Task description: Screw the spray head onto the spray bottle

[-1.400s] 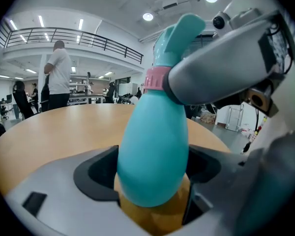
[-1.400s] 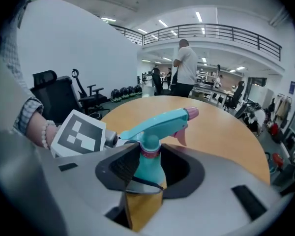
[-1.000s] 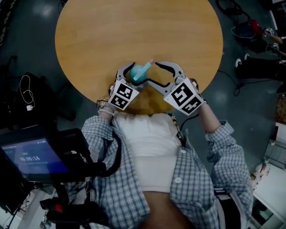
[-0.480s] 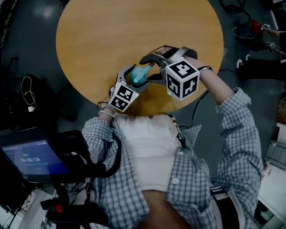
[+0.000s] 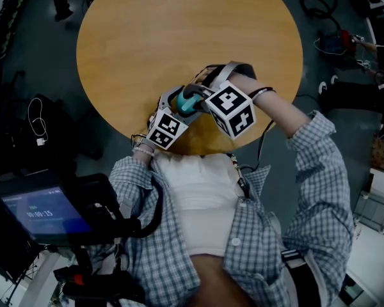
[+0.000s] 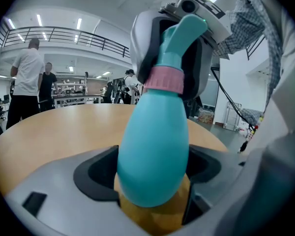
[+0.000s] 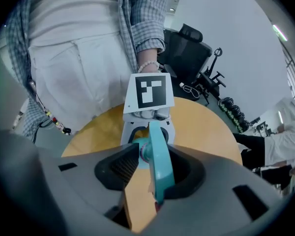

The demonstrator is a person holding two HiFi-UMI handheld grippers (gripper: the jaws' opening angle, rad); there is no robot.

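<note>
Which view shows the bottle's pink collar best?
Left gripper view: the pink collar shows clearly, above the spray bottle. The right gripper view catches a sliver; in the head view the right gripper covers it.

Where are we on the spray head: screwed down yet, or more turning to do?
Done: the spray head sits on the spray bottle, its pink collar at the neck. In hand: the left gripper clamps the bottle's body; on the right gripper the jaws have just been closing on the head, pads seemingly touching it. Left: turning it tight; how tight it is cannot be seen.
</note>
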